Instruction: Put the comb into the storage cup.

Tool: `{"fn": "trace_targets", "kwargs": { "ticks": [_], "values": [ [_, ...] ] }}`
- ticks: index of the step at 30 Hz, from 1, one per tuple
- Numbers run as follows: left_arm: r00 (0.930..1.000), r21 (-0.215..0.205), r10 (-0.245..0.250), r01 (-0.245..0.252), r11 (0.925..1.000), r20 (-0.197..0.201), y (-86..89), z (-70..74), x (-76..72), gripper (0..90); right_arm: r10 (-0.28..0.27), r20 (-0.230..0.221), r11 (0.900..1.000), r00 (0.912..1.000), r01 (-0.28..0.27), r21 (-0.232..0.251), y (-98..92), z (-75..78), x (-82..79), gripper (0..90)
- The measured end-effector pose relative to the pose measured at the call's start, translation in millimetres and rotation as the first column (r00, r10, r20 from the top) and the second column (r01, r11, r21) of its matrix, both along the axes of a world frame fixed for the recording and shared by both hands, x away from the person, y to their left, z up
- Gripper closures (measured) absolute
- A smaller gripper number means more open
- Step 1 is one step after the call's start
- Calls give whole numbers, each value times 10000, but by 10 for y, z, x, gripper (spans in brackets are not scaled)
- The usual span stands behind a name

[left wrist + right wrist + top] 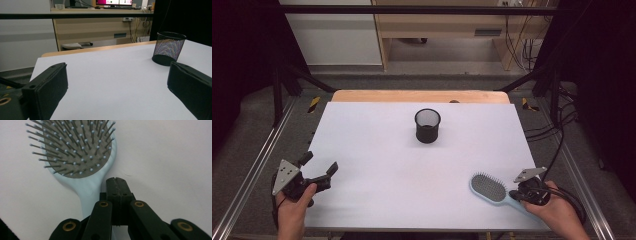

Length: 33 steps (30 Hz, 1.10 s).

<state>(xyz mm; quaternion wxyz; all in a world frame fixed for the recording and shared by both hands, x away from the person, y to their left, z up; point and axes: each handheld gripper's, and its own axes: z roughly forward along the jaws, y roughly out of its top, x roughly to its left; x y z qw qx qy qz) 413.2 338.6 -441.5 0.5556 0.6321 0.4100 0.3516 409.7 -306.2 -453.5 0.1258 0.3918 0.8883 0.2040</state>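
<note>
The pale blue hairbrush (490,189) lies bristles up at the near right of the white table (412,150), its handle running under the right gripper (116,180), whose jaws are clenched together on nothing just beside the handle. It looks light, stiff and smooth, so the narrow handle is probably the best grip. The left gripper (319,172) at near left is released, jaws wide apart; no writing is readable on the brush or the black mesh cup (427,125).

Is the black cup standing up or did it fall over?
Standing up. The mesh cup rests on its round base on the table, open rim on top.
</note>
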Motion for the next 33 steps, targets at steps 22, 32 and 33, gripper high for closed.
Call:
{"fn": "trace_targets", "kwargs": {
  "ticks": [22,32,33],
  "values": [
    [10000,61,16,-16,10000,4,-5,0,-4,32,432,829,9925,9956,-523,1102,-13,82,-259,455],
    [10000,75,9,-9,10000,-2,-6,-1,-3,32,556,349,9936,9978,-587,961,-30,-21,-230,540],
    [10000,77,3,-3,10000,-3,-8,-2,-3,32,552,307,9936,9980,-579,974,-32,-25,-235,564]
  ]
}}
